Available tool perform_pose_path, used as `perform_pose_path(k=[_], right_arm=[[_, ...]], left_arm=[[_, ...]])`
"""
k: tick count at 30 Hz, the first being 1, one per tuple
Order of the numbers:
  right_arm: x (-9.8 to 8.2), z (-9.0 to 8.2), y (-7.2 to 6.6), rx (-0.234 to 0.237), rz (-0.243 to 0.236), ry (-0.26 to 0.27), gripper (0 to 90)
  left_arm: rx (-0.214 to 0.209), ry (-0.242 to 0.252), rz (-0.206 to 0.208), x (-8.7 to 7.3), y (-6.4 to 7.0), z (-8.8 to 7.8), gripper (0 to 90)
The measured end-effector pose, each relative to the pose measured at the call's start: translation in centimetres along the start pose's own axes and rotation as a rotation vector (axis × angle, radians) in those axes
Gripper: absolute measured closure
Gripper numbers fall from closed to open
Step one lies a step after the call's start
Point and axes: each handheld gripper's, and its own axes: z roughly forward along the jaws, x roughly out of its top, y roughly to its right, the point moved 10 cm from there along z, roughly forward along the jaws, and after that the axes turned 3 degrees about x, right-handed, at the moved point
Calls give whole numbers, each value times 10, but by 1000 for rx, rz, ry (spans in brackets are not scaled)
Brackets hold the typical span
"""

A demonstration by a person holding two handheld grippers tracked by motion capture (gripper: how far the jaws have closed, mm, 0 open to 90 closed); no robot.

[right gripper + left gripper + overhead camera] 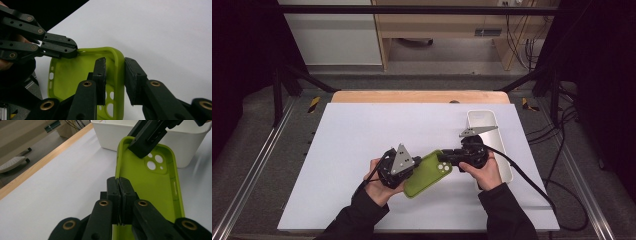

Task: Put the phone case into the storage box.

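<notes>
A lime-green phone case [426,175] with camera holes is held just above the white mat between both grippers. My left gripper [413,169] is shut on one long rim of the case [150,187], as the left gripper view shows at the jaws [119,185]. My right gripper [445,159] is at the camera-hole end. In the right gripper view its jaws [115,75] straddle the case's side wall [72,75], one inside and one outside, with small gaps on both sides, so it is open. The left gripper [61,48] pinches the far rim there.
A long white tray [482,114] stands at the right of the white mat [362,135], just behind my right hand; its wall [117,135] rises beyond the case. A wooden table edge [419,96] runs along the back. Cables trail off to the right.
</notes>
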Motion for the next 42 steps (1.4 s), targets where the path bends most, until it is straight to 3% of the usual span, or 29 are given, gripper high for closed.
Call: perform_pose_path(k=[10,28,36,42], right_arm=[[0,-5,-1,22,17,-4,779],[-1,-2,-5,44,5,-6,705],[-1,-6,-5,55,22,-13,784],[-2,-7,-5,50,13,-21,788]], left_arm=[[7,-6,28,-3,1,2,885],[8,19,45,-1,1,1,885],[1,14,55,-2,2,2,885],[-3,6,64,-4,4,5,884]])
